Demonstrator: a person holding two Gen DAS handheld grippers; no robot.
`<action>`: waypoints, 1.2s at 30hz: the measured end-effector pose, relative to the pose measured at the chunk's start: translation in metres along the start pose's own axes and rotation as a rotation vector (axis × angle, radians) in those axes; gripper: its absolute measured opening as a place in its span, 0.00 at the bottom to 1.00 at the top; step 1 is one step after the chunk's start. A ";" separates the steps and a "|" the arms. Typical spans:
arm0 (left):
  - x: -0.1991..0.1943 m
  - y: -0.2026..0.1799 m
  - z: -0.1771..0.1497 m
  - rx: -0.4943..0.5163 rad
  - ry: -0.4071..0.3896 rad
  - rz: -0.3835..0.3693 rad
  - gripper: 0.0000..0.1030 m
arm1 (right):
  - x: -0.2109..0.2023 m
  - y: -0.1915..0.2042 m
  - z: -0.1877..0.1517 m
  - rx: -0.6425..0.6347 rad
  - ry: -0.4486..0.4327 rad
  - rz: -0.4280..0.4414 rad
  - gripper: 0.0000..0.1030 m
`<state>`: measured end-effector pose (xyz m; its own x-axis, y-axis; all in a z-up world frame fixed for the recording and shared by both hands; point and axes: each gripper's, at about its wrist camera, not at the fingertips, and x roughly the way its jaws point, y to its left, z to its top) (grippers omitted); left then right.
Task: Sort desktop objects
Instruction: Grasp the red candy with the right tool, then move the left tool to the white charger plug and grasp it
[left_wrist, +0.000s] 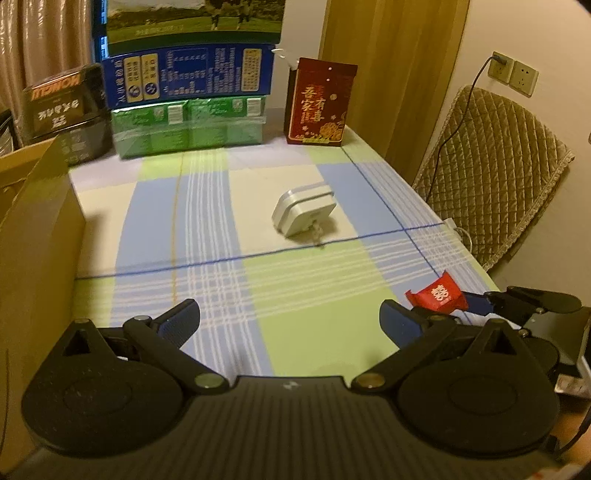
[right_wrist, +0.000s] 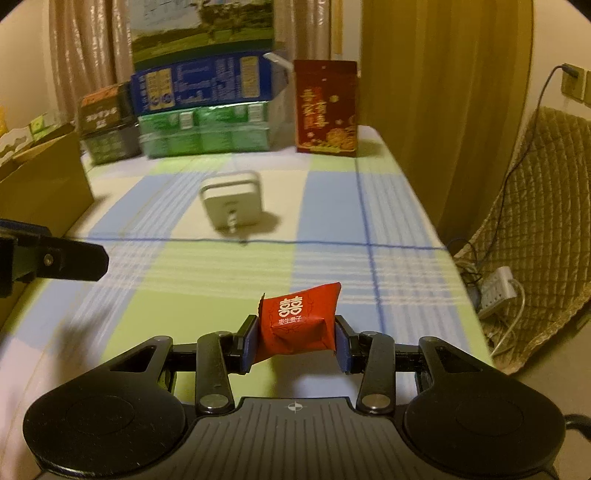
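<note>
Right tongs (right_wrist: 295, 341) pinch red candy packet (right_wrist: 297, 323), hiding its sides.

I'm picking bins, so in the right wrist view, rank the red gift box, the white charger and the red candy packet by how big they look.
1. red gift box
2. and 3. unsure: red candy packet and white charger look alike, and the packet is much nearer the camera.

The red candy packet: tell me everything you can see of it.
The candy packet is a small, puffy pillow of glossy red wrapper with crimped, serrated ends, printed in white with a double-happiness character and a line of smaller characters beneath. It is pinched at its two sides between the blue pads of the right hand-held gripper, print facing the camera, slightly tilted, held above the plaid tablecloth. Nothing else touches it.
</note>
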<state>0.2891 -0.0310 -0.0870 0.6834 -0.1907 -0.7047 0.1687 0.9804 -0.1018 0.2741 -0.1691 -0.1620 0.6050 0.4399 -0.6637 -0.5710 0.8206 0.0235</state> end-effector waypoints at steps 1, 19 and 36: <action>0.003 -0.001 0.002 0.001 0.001 0.000 0.99 | 0.001 -0.003 0.002 0.001 -0.002 -0.003 0.38; 0.075 -0.002 0.032 -0.044 -0.036 -0.009 0.99 | 0.033 -0.038 0.043 0.014 -0.052 -0.035 0.38; 0.139 -0.012 0.051 -0.085 -0.096 0.045 0.99 | 0.076 -0.057 0.055 0.011 -0.042 -0.062 0.38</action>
<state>0.4185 -0.0715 -0.1484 0.7547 -0.1459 -0.6396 0.0783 0.9880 -0.1330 0.3828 -0.1624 -0.1728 0.6619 0.4033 -0.6319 -0.5259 0.8505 -0.0080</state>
